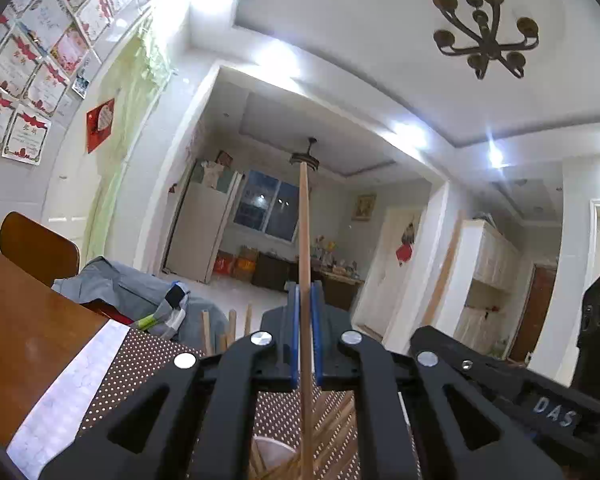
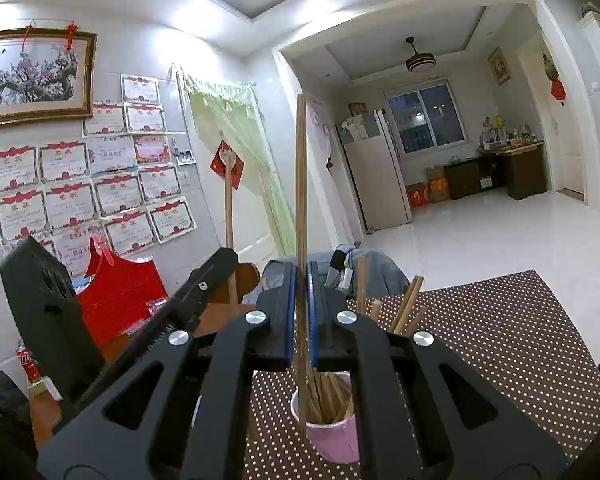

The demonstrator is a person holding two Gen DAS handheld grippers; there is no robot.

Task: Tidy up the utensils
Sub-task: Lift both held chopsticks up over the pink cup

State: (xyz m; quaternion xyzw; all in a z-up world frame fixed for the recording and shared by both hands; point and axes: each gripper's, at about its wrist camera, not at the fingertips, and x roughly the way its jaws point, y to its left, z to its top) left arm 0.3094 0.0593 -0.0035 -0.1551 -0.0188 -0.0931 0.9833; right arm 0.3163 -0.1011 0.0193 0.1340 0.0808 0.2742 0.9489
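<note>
The left gripper is clenched on a light wooden chopstick, which stands upright between its blue pads and pokes well above them. The right gripper is likewise clamped on a darker chopstick, also upright, with its lower end hanging just beside the rim of a pink cup. The cup stands on a brown dotted mat on the bench and holds a bundle of other chopsticks leaning at different angles. In the left wrist view more sticks lie below the gripper on the mat, though they are partly hidden and it is hard to say whether they rest in the cup. The two grippers are side by side, each showing in the other's view. A grey jacket is draped over a chair at the far edge of the bench, and a red box sits near the wall.
</note>
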